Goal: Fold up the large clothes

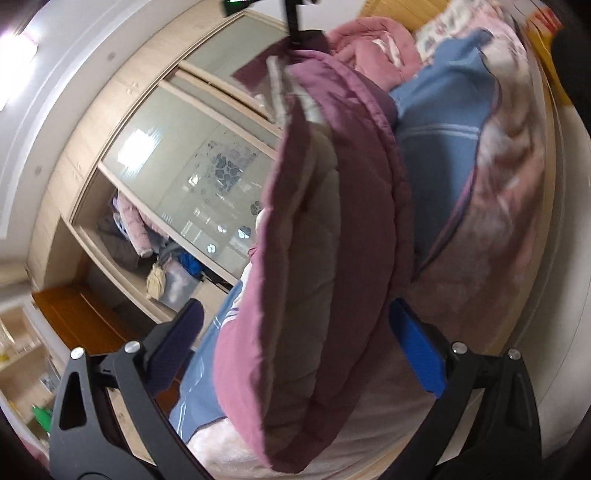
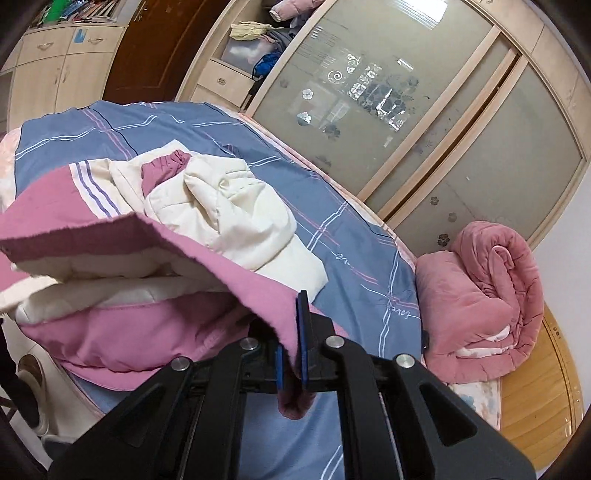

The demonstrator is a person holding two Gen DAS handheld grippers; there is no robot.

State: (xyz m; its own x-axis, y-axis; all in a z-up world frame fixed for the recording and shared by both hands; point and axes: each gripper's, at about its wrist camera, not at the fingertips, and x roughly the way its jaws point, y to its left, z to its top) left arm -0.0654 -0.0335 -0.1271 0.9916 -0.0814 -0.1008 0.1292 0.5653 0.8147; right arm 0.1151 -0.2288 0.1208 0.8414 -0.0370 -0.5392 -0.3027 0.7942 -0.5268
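Note:
A large pink and cream padded jacket [image 2: 122,258] lies half folded on the blue striped bedsheet [image 2: 354,236]. My right gripper [image 2: 291,354] is shut on the jacket's pink edge and lifts it. In the left wrist view the jacket [image 1: 325,258] hangs lifted in front of my left gripper [image 1: 306,332], whose jaws stand wide open with the fabric between them, not clamped. The other gripper [image 1: 295,26] shows at the top, holding the jacket's far end.
A rolled pink quilt [image 2: 484,299] lies at the bed's head beside a wooden headboard [image 2: 535,398]. A wardrobe with frosted sliding doors [image 2: 424,110] stands along the bed. An open shelf [image 1: 147,251] holds clothes. A brown door [image 2: 147,48] is beyond.

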